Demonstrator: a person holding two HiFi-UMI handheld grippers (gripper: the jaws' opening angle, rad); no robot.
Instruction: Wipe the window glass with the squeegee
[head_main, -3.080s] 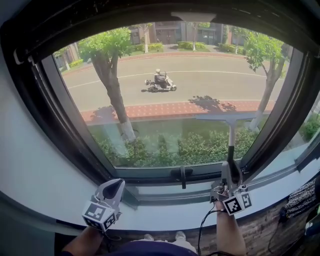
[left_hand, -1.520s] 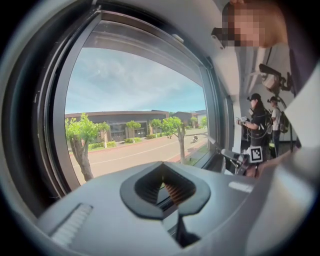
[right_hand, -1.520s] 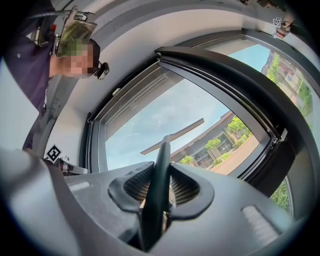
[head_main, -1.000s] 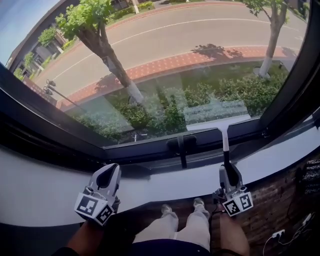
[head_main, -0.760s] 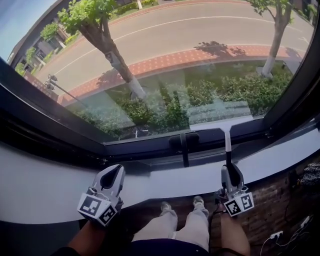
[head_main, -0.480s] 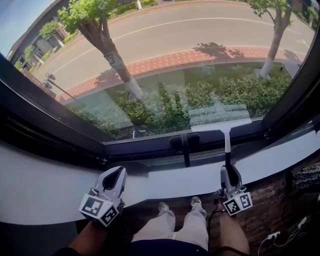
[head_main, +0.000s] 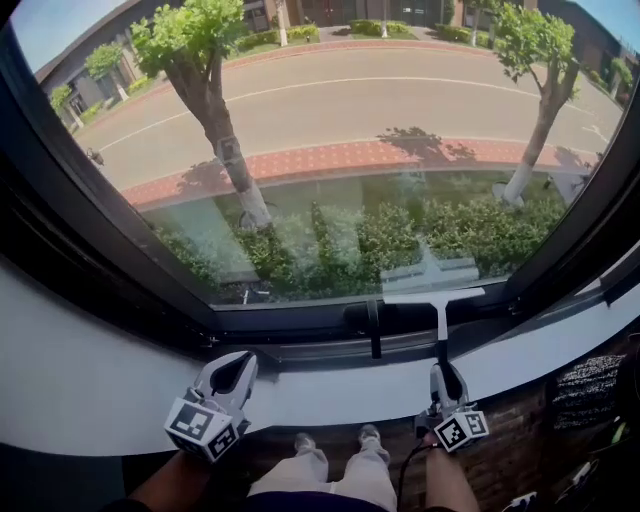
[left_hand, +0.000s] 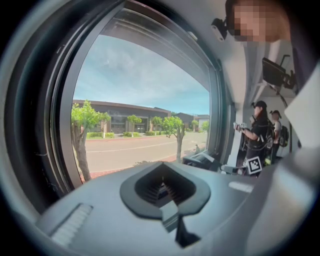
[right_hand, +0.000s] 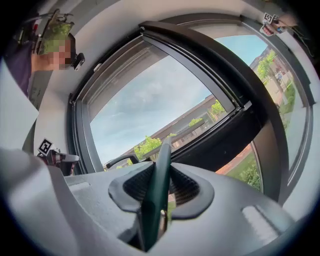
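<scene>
Here, the squeegee (head_main: 437, 312) stands upright at the bottom of the window glass (head_main: 330, 150). Its pale blade lies level along the lower edge of the pane, just above the dark lower frame (head_main: 300, 322) and just to the right of the black window handle (head_main: 372, 322). A faint reflection of the blade shows in the glass above it.

The right gripper (head_main: 445, 374) holds the squeegee from below. In the right gripper view its jaws are clamped on the dark green handle (right_hand: 160, 172), which runs up between them towards the window.

The left gripper (head_main: 238, 366) hangs low on the left, over the white sill (head_main: 90, 380) and well apart from the squeegee. In the left gripper view (left_hand: 165, 192) its jaws are closed together with nothing between them.

Through the glass a tree (head_main: 205, 70), a road (head_main: 380, 105) and a green hedge (head_main: 400, 240) can be seen. The left gripper view also shows two people (left_hand: 260, 137) standing further along the room.
</scene>
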